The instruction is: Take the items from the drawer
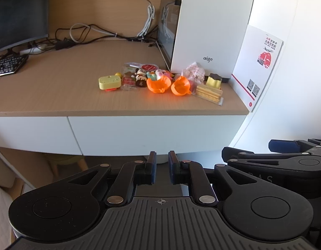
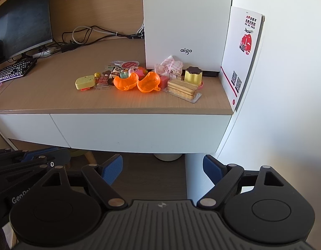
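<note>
A white drawer front (image 1: 156,133) (image 2: 139,131) under the wooden desk top stands closed. On the desk lie several small items: two orange capsule halves (image 1: 158,84) (image 2: 137,82), a pale yellow case (image 1: 109,82) (image 2: 84,82), a biscuit pack (image 1: 208,92) (image 2: 182,89), a yellow cup with a dark lid (image 1: 214,80) (image 2: 193,75) and snack packets (image 1: 130,77). My left gripper (image 1: 162,167) hangs below and in front of the drawer, shut with nothing between its pads. My right gripper (image 2: 163,169) hovers beside it, open and empty.
A white aigo computer case (image 1: 210,25) (image 2: 186,23) stands behind the items. A leaflet (image 1: 258,66) (image 2: 241,50) leans on the white wall at right. A monitor (image 1: 18,14), keyboard (image 1: 6,64) and tangled cables (image 1: 87,35) fill the desk's left and back.
</note>
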